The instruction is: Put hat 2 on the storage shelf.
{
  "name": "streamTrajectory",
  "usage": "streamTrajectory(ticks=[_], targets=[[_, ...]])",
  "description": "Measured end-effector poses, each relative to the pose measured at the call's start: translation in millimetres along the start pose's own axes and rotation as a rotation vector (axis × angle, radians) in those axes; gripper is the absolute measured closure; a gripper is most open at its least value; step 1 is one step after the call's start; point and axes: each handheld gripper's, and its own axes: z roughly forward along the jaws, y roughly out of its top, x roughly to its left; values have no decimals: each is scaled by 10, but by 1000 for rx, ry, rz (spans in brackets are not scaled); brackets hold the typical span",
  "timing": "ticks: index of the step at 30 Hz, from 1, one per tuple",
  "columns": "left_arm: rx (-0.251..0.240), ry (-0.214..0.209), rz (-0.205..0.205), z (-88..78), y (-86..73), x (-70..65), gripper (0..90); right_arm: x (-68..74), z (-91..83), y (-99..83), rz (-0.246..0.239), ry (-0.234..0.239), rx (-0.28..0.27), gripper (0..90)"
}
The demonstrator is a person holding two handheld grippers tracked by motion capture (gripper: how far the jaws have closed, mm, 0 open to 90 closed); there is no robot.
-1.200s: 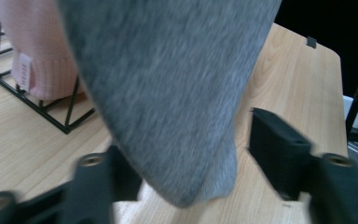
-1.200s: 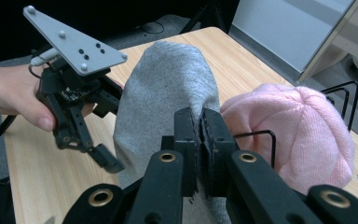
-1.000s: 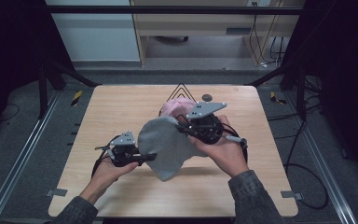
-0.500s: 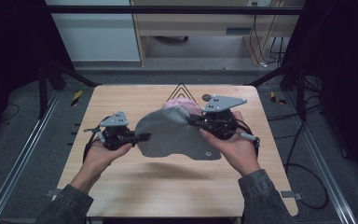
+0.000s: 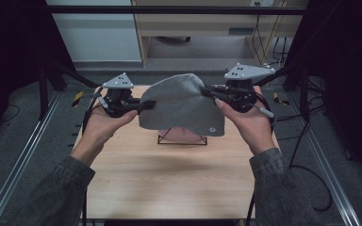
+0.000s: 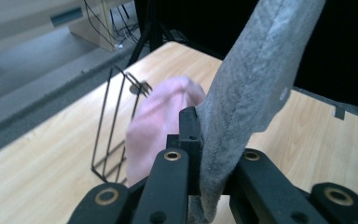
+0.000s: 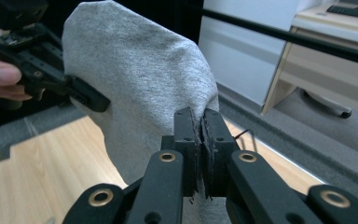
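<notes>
A grey knitted hat hangs in the air above the far half of the table, stretched between both grippers. My left gripper is shut on its left edge; in the left gripper view the grey fabric runs up from between the jaws. My right gripper is shut on the hat's upper right edge, and the grey cloth fills the space ahead of its pinched jaws. A small pale button sits near the hat's lower right corner. The other gripper's jaw grips the hat's far side.
Under the hat a pink cloth drapes over a black wire stand on the wooden table. Black frame posts and cables ring the table. A pale desk stands beyond the far edge.
Both grippers have risen and moved apart, lifting the grey hat off the table and spreading it wide in the air. The pink cloth and wire stand now show beneath it.
</notes>
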Motion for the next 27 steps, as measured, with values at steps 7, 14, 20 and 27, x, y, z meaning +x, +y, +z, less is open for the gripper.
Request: streamTrajectory(ticks=[7,14,20,27], targets=[[-42,32,17,47,286,23,864,-195,-26,155,37,-42,-54,862],[-68,46,4,241,407,145,864,-443,75,200,63,-88,-54,862],[-94,46,13,327,521,184,865,-610,75,282,84,-103,-85,862],[-119,74,4,499,614,310,865,-711,211,299,82,-132,-90,862]])
